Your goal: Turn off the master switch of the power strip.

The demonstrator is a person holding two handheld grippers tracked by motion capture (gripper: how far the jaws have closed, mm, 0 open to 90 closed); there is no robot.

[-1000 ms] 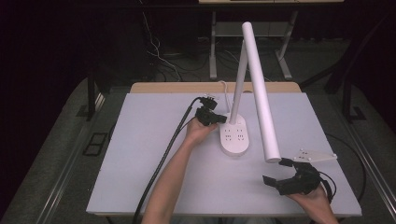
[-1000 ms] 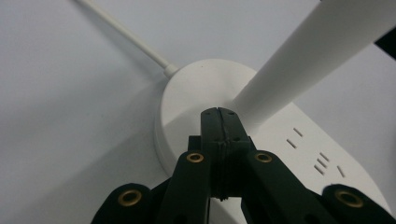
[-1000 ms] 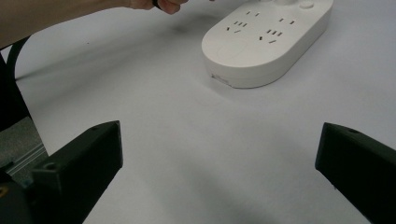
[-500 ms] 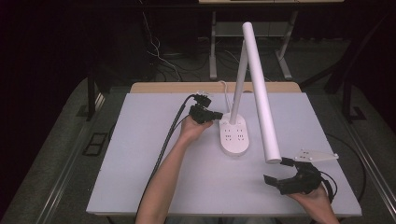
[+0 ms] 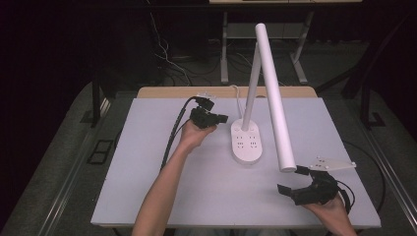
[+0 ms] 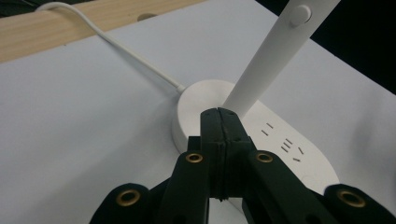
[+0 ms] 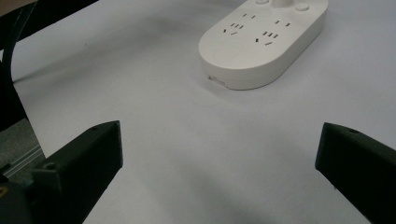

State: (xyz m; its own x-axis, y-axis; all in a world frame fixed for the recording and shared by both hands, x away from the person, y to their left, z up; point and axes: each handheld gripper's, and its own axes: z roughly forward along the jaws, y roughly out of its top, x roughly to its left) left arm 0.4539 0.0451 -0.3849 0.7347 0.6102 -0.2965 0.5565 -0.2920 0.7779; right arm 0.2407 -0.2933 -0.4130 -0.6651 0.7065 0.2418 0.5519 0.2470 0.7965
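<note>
Left gripper [image 5: 222,118] clenched empty just beside the lamp base [image 5: 247,142]; right gripper [image 5: 291,180] released, jaws wide over the table [image 5: 147,162].

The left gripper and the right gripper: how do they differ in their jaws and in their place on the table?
The left gripper has its jaws shut with nothing between them; the right gripper has its jaws wide open. The left gripper sits close beside the lamp base, at its far end; the right gripper sits nearer the table's front edge, below the lamp head. Both are black and hold nothing.
</note>
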